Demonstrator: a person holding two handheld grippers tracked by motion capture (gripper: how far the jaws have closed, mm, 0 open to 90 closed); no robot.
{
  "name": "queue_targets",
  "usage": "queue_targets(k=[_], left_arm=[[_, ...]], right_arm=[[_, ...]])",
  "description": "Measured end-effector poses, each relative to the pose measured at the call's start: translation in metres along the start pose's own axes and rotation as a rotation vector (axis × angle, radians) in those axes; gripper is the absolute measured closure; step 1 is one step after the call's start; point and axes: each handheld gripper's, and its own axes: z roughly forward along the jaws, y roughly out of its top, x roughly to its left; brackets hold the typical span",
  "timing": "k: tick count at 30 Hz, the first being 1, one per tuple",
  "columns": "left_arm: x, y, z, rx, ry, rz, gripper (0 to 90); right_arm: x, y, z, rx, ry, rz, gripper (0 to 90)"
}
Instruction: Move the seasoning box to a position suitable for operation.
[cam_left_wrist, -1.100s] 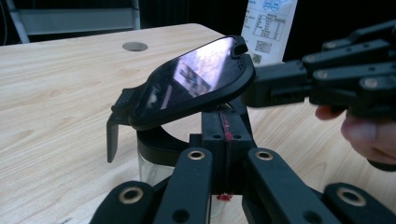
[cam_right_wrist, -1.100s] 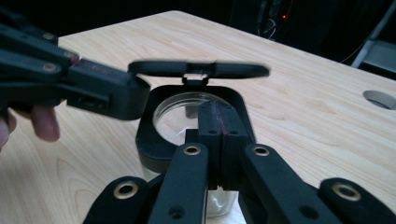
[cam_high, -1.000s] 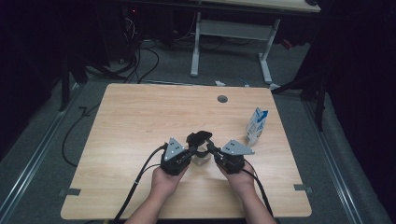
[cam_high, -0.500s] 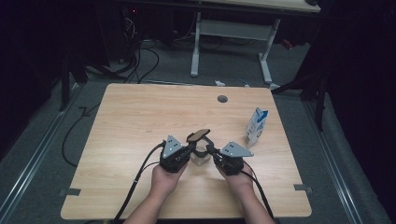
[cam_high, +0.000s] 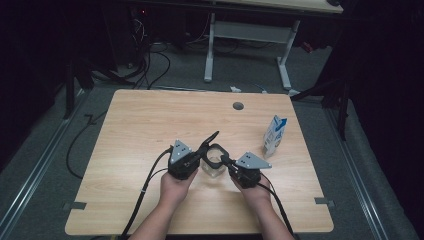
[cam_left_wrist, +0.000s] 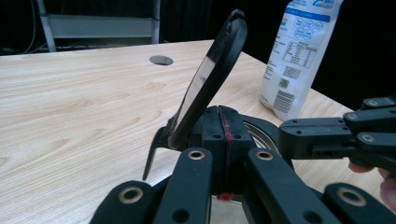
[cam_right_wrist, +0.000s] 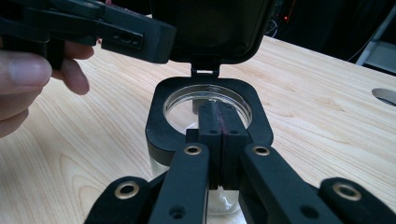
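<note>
Black hinged lid raised; clear round jar open.

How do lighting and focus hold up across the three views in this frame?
High view: the table is evenly lit, surroundings fall into near-black. Left gripper view: the raised lid and carton are sharp, the near claw links soft. Right gripper view: the jar rim is crisp, the hand at left is blurred.

The table has a pale wood-grain top with a smooth matt finish. The jar is clear and glassy, its collar and hinged lid glossy black plastic. The carton looks like printed paper.
</note>
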Motion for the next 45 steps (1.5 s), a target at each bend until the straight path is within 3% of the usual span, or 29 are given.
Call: queue_targets(k=[15, 24, 45], left_arm=[[0.008, 0.002, 0.000, -0.002, 0.023, -0.011, 89.9], [0.006, 0.006, 0.001, -0.016, 0.023, -0.018, 89.8], [0.013, 0.009, 0.005, -0.022, 0.074, -0.052, 89.9]], right_arm=[[-0.001, 0.000, 0.000, -0.002, 0.004, 0.001, 90.0], [-0.001, -0.001, 0.001, -0.008, 0.010, 0.001, 90.0], [-0.002, -0.002, 0.001, -0.015, 0.020, 0.000, 90.0]])
